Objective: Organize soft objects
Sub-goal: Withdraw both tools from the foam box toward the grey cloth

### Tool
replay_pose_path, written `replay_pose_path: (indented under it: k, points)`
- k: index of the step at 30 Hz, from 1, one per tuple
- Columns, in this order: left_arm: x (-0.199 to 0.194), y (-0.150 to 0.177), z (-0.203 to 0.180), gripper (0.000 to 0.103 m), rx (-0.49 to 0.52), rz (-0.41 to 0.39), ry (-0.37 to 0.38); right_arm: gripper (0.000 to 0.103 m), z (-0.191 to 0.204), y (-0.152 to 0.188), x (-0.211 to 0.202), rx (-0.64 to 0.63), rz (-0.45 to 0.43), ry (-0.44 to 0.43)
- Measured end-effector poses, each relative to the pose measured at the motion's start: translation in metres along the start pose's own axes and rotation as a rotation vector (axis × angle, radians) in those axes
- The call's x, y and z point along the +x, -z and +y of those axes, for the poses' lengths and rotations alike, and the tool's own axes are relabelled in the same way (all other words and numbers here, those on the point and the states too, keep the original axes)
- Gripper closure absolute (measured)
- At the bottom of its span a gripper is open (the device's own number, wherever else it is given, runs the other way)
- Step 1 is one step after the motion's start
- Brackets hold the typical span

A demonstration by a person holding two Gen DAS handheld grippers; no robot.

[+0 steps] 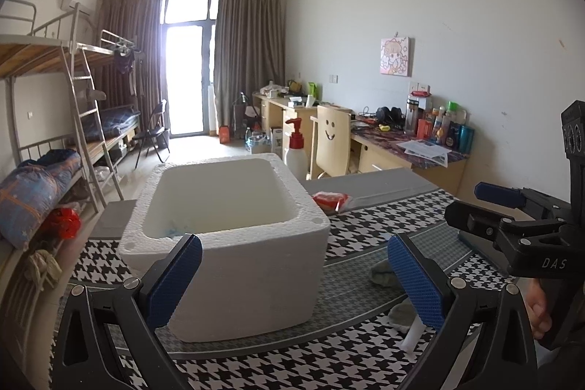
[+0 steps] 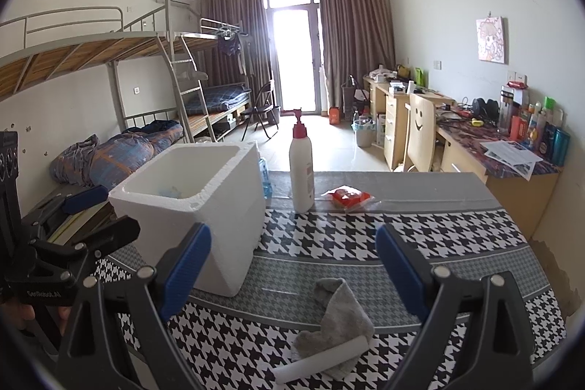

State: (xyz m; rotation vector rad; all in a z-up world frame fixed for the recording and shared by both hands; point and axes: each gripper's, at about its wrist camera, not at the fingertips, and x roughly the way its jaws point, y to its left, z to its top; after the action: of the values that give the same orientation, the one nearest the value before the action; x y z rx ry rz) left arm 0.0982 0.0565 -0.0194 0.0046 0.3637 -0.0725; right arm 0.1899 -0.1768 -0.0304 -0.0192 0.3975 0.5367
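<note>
Both grippers, left [image 1: 294,276] and right [image 2: 292,275], jaws apart, empty; grey cloth [image 2: 338,313] near table front edge; risk: white roll [image 2: 321,359] snags, falls off

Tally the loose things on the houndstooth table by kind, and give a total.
White foam box: 1
Pump bottle: 1
Red packet: 1
Grey cloth: 1
White roll: 1
Total: 5
A bluish item shows inside the box, too unclear to count.
</note>
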Motion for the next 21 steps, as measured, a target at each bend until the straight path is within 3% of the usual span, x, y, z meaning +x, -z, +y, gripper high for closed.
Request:
replay_pose_path:
  k: [21]
  points:
    - [0.014,0.011,-0.021,0.001,0.008,0.046,0.051,0.009,-0.02,0.013,-0.001,0.027,0.017,0.035]
